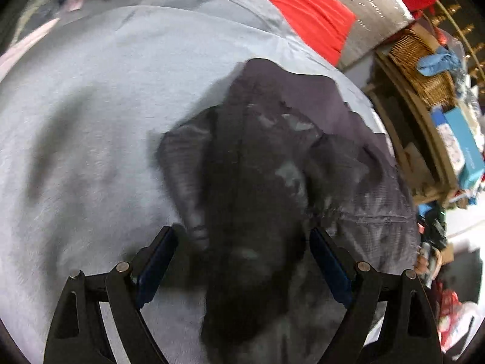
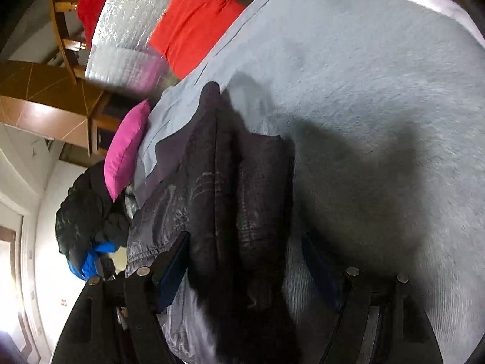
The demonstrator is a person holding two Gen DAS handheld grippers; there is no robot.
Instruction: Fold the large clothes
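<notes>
A dark jacket lies partly folded on a bed covered by a pale grey-blue blanket, seen from both wrist cameras as I hold the rig over it. My left gripper hangs above the near part of the garment, released, its blue-padded fingers spread wide to either side of a dark fold without pressing it. In the right wrist view the jacket runs as a long bundle away from the camera, along the left side of the blanket. My right gripper is also released; the bundle's near end sits between its fingers, the left one over the cloth, the right one over bare blanket. At the far end of the bed lie a red cushion and a pink cushion. A wicker basket stands on shelves to the right in the left wrist view.
</notes>
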